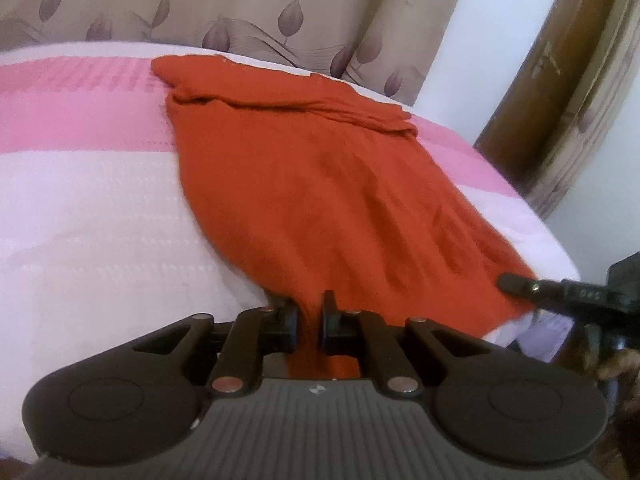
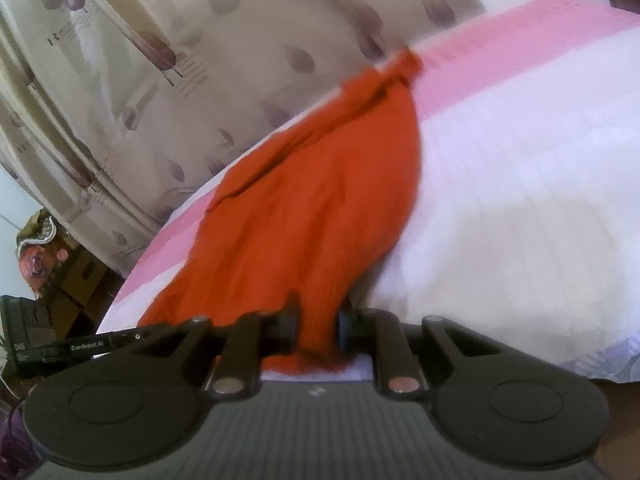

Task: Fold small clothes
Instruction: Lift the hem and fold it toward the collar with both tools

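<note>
An orange-red garment (image 1: pixel 320 184) lies spread on a bed with a pink and white cover (image 1: pixel 88 208). Its far end is bunched into folds. My left gripper (image 1: pixel 310 320) is shut on the garment's near edge, with cloth pinched between the jaws. My right gripper (image 2: pixel 318 328) is shut on another part of the near edge of the same garment (image 2: pixel 320 200). The right gripper's finger also shows in the left wrist view (image 1: pixel 520 282) at the garment's near right corner. The left gripper's body shows at the left edge of the right wrist view (image 2: pixel 60 348).
A beige curtain with purple leaf print (image 1: pixel 240 12) hangs behind the bed. A wooden door frame (image 1: pixel 560 92) stands at the right. Boxes and a patterned bag (image 2: pixel 44 256) sit on the floor beside the bed.
</note>
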The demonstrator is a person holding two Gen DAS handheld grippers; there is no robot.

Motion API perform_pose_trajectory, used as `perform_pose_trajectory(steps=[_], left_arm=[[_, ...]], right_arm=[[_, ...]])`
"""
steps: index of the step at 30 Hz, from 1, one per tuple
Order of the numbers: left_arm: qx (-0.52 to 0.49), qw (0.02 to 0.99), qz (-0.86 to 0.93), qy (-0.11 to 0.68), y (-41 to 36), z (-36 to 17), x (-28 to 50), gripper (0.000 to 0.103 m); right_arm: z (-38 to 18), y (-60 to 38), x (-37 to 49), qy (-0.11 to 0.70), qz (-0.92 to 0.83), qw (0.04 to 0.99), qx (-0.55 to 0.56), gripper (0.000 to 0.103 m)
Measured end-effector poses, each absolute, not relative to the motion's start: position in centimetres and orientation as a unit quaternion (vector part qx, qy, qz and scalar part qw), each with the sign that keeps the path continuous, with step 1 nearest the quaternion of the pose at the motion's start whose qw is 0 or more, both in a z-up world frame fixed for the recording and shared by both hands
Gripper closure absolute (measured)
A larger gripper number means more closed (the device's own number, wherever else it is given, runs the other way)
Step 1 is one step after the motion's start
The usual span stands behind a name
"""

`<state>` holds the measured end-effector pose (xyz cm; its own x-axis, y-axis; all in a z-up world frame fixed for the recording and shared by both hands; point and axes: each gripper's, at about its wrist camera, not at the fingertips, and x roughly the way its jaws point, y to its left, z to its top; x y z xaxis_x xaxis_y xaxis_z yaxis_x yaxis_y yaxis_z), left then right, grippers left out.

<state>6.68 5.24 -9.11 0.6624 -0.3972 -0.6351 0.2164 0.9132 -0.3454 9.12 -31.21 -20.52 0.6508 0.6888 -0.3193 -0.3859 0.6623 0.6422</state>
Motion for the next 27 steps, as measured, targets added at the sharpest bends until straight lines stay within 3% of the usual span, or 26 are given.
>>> perform_pose_trajectory(steps=[3, 4, 5, 13, 27], left_arm=[[-0.139, 0.898, -0.182, 0.375, 5.6, -9.3, 6.9, 0.088], [-0.145, 0.897, -0.185, 0.375, 5.7, -9.4, 6.9, 0.088], [-0.148, 0.895, -0.188, 0.376, 5.8, -9.6, 7.0, 0.096], [-0.173, 0.905, -0.191, 0.339, 6.2, -8.1, 6.5, 0.096], [-0.175, 0.928, -0.189, 0.269, 5.9, -4.0, 8.0, 0.096]], right_arm=[[-20.5, -31.0, 9.4, 0.283, 0.308, 0.868, 0.268, 0.088], [-20.4, -30.9, 9.4, 0.282, 0.308, 0.869, 0.266, 0.089], [-20.4, -30.9, 9.4, 0.282, 0.307, 0.870, 0.265, 0.092], [-20.4, -32.3, 9.4, 0.251, 0.341, 0.836, 0.349, 0.093], [-16.6, -32.1, 11.3, 0.195, 0.370, 0.830, 0.369, 0.093]])
